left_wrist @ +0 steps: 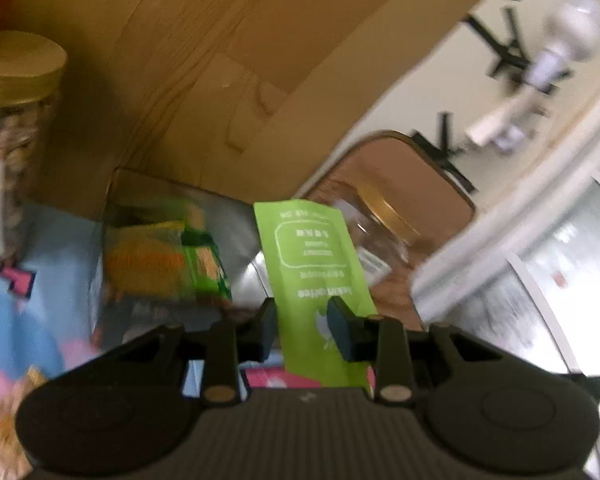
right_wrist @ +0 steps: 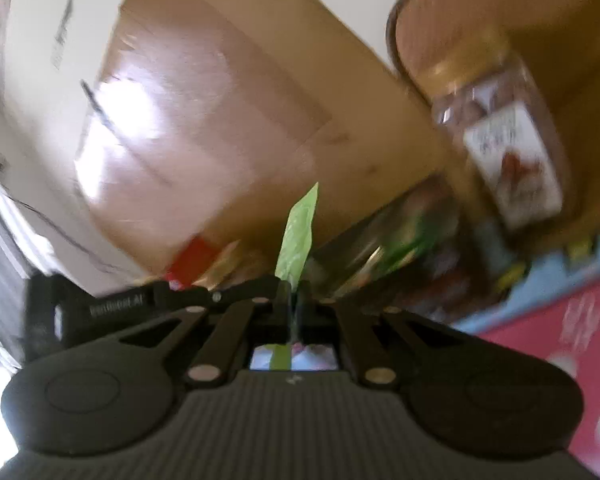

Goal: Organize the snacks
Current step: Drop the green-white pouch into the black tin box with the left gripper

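Note:
A light green snack sachet (left_wrist: pixel 312 256) stands between my left gripper's fingers (left_wrist: pixel 302 326); the jaws stand a little apart around it, and whether the pads touch it is unclear. My right gripper (right_wrist: pixel 294 292) is shut on the same green sachet (right_wrist: pixel 298 232), seen edge-on and sticking up from the pinched jaws. The left gripper's body (right_wrist: pixel 112 304) shows just left of the right one. Both views are blurred.
A gold-lidded nut jar (left_wrist: pixel 12 120) stands left, a second jar (right_wrist: pixel 500 136) right. A metal tin (left_wrist: pixel 172 248) holds green and orange packets. A blue and pink box (left_wrist: pixel 24 312) lies below. Wooden surface (left_wrist: pixel 188 60) and brown tray (left_wrist: pixel 400 200) lie behind.

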### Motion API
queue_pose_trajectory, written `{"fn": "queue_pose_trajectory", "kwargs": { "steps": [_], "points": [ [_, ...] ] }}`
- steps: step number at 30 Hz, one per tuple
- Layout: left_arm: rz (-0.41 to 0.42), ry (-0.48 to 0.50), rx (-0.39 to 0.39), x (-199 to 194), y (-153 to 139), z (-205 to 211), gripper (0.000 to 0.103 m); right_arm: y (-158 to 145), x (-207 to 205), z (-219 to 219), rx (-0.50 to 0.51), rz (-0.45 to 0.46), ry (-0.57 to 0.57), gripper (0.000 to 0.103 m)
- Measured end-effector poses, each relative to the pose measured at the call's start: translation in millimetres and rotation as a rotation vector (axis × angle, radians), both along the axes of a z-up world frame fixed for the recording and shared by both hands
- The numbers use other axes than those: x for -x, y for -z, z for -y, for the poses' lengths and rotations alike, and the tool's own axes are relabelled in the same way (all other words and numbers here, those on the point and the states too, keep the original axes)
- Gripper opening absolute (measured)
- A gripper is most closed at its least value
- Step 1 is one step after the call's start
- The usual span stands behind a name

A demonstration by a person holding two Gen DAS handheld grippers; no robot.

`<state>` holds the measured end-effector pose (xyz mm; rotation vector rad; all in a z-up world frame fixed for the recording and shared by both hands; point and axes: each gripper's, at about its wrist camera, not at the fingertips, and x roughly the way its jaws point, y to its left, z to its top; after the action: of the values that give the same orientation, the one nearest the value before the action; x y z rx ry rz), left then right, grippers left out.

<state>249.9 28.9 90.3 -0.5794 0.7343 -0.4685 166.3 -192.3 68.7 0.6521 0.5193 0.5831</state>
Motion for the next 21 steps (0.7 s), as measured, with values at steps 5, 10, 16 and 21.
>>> {"fn": "queue_pose_trajectory", "kwargs": {
  "steps": [5, 10, 16, 21],
  "points": [
    [-0.062, -0.053, -0.050, -37.9, 14.4, 13.5, 0.035, 7.3, -28.1, -12.2, 0.160, 0.035, 0.063, 0.006],
    [-0.068, -0.117, -0.167, -48.0, 18.5, 22.7, 0.059, 12.2, -32.1, -30.2, 0.322, 0.128, 0.151, 0.024],
    [0.013, -0.048, -0.116, -11.5, 12.9, 6.5, 0.059, 16.4, -3.2, -9.1, 0.272, 0.167, 0.217, 0.034],
    [0.024, 0.022, -0.066, 36.5, 25.4, -5.5, 0.059, 30.5, 15.1, 8.4, 0.197, 0.051, 0.148, 0.034]
  ]
}}
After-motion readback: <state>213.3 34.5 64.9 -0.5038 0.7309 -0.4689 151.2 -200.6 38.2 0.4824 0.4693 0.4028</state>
